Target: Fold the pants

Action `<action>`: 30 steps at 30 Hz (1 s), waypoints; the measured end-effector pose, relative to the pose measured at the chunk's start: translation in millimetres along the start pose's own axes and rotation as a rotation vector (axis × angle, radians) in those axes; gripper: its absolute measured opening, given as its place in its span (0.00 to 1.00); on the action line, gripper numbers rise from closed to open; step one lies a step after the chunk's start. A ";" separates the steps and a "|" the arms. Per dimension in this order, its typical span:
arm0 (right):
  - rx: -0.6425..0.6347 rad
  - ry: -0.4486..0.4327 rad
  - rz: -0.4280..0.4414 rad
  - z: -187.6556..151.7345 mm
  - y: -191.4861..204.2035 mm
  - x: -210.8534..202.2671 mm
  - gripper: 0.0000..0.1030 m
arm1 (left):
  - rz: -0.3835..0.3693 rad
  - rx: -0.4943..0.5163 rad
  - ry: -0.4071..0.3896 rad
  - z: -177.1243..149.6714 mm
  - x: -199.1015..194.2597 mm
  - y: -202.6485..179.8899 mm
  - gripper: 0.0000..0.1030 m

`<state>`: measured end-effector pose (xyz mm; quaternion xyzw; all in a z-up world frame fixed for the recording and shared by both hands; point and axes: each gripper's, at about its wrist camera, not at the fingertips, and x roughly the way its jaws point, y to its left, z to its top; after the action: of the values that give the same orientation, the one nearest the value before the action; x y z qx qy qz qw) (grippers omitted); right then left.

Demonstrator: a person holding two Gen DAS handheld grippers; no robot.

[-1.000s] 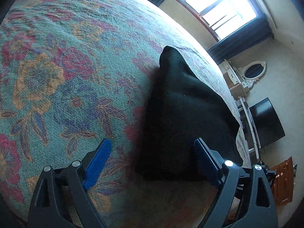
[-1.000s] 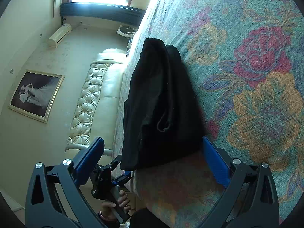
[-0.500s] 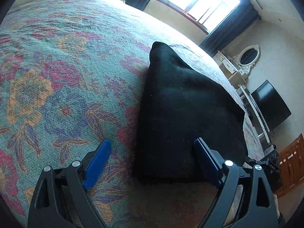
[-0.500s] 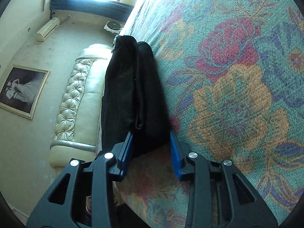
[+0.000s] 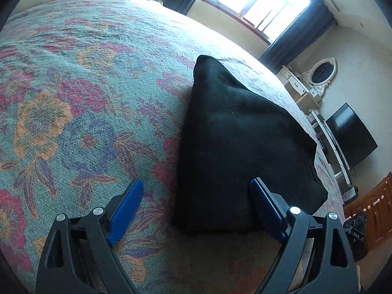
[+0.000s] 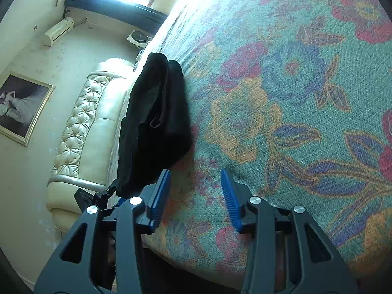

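Observation:
The black pants [image 5: 235, 144] lie folded in a compact stack on the floral bedspread [image 5: 73, 103]. My left gripper [image 5: 196, 196] is open wide, with the near left corner of the stack between its blue pads; the right pad rests against the fabric. In the right wrist view the pants [image 6: 156, 120] lie ahead and to the left. My right gripper [image 6: 196, 183] is partly open and empty, its left pad just short of the stack's near edge, over bare bedspread [image 6: 281, 98].
A cream tufted headboard [image 6: 78, 134] stands beyond the pants in the right wrist view. A dresser with a mirror [image 5: 318, 73], a TV [image 5: 350, 134] and a wooden cabinet [image 5: 377, 208] stand past the bed's right edge. The left gripper's body [image 6: 98, 196] shows beside the stack.
My right gripper narrowed around the stack's edge half a second ago, then opened somewhat and drew back to the right, off the pants. The left gripper stayed open by the stack.

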<state>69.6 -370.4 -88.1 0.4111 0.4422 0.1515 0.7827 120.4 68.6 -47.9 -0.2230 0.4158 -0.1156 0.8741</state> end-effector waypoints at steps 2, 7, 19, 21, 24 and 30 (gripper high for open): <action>-0.076 -0.018 -0.080 -9.5 17.3 -1.1 0.64 | 0.021 -0.001 0.000 -2.1 -2.7 -2.1 0.85; -0.274 -0.062 -0.312 -39.0 52.0 6.8 0.76 | 0.110 0.000 -0.015 -12.1 -19.0 -11.6 0.85; -0.533 -0.088 -0.553 -95.5 119.3 36.9 0.88 | 0.253 0.208 -0.058 -79.7 -66.7 -60.7 0.85; -0.558 -0.107 -0.576 -100.0 127.1 39.5 0.89 | 0.244 0.237 -0.070 -84.2 -71.4 -67.2 0.85; -0.595 -0.134 -0.608 -105.3 136.9 42.0 0.89 | 0.245 0.268 -0.105 -87.0 -77.9 -78.0 0.85; -0.606 -0.142 -0.601 -111.1 138.5 38.3 0.90 | 0.318 0.384 -0.139 -88.0 -78.0 -91.3 0.85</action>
<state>17.9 -205.4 -32.2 0.0249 0.4227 0.0109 0.9059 1.4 -6.8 0.3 0.0076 0.3550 -0.0381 0.9341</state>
